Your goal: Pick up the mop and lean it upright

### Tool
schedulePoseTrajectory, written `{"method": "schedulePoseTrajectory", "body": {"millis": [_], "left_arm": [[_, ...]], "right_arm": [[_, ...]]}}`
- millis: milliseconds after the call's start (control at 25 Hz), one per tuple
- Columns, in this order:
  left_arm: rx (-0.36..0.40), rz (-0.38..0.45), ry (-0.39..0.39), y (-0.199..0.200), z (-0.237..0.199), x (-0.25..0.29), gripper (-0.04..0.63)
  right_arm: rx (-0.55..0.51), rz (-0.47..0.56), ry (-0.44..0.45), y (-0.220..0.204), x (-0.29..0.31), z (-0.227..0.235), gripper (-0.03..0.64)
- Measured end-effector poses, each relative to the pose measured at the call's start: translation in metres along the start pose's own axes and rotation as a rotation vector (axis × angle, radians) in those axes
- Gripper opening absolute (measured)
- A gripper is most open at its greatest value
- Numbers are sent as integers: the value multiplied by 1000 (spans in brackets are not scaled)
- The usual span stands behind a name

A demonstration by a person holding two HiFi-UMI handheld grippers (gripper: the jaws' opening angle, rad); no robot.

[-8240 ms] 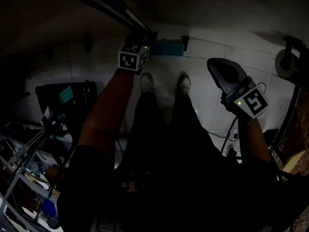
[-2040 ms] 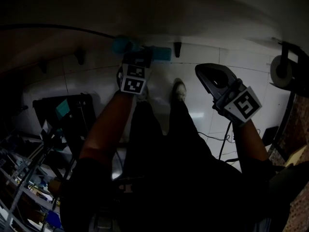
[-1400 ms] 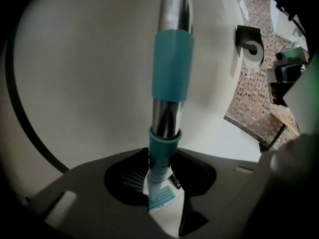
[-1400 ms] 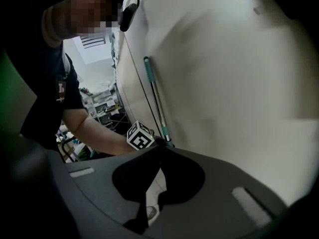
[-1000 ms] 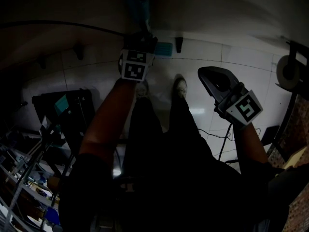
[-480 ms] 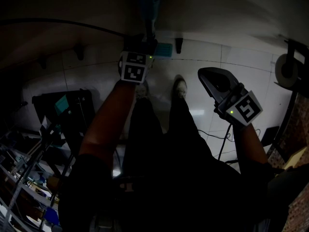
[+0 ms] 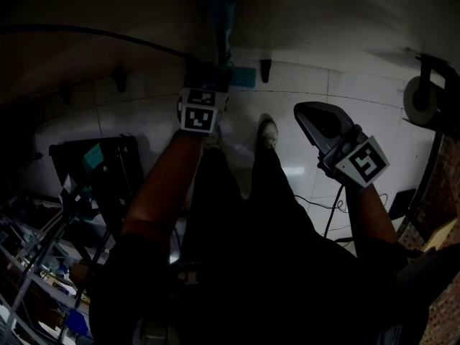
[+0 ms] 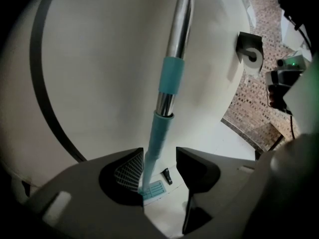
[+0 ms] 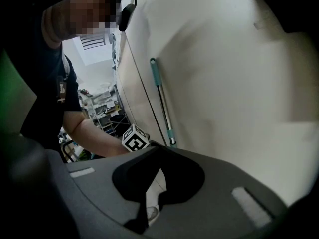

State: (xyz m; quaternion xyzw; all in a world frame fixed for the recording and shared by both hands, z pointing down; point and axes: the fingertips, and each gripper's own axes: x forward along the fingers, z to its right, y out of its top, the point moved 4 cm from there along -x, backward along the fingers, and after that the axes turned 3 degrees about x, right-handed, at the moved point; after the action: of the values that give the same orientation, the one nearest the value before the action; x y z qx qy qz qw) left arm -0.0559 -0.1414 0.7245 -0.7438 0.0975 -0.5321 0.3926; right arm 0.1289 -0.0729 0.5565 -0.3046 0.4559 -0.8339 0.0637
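The mop stands nearly upright against the pale wall. Its steel and teal handle (image 8: 169,83) (image 7: 221,13) (image 9: 162,98) rises from the teal mop head (image 8: 153,189) (image 7: 242,76) on the white floor. My left gripper (image 8: 159,156) (image 7: 203,85) is open around the lower handle. The pole rests against the left pad with a gap to the right jaw. My right gripper (image 7: 300,110) (image 9: 158,156) hangs to the right, away from the mop, shut with nothing in it.
A paper roll on a holder (image 7: 420,99) (image 8: 251,56) hangs at the right. A black cable (image 8: 42,83) curves over the wall. A small black stopper (image 7: 265,69) sits by the mop head. A black stand (image 7: 108,164) and cluttered shelves (image 7: 36,264) fill the left.
The mop handle has swung from a slant across the wall to nearly upright. In the last second the left gripper has hardly moved along it. The right gripper has stayed in place.
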Motion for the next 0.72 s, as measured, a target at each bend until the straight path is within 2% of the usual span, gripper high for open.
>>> {"method": "schedulePoseTrajectory", "body": {"millis": [120, 280, 720], "left_arm": [[-15, 16, 6, 1, 1, -19, 206], [-22, 86, 5, 22, 5, -60, 206], [34, 365, -29, 142, 21, -215, 161]], "right_arm": [[-13, 14, -8, 11, -6, -3, 14], [-39, 50, -22, 37, -19, -12, 14], [-126, 159, -63, 132, -73, -53, 14]]}}
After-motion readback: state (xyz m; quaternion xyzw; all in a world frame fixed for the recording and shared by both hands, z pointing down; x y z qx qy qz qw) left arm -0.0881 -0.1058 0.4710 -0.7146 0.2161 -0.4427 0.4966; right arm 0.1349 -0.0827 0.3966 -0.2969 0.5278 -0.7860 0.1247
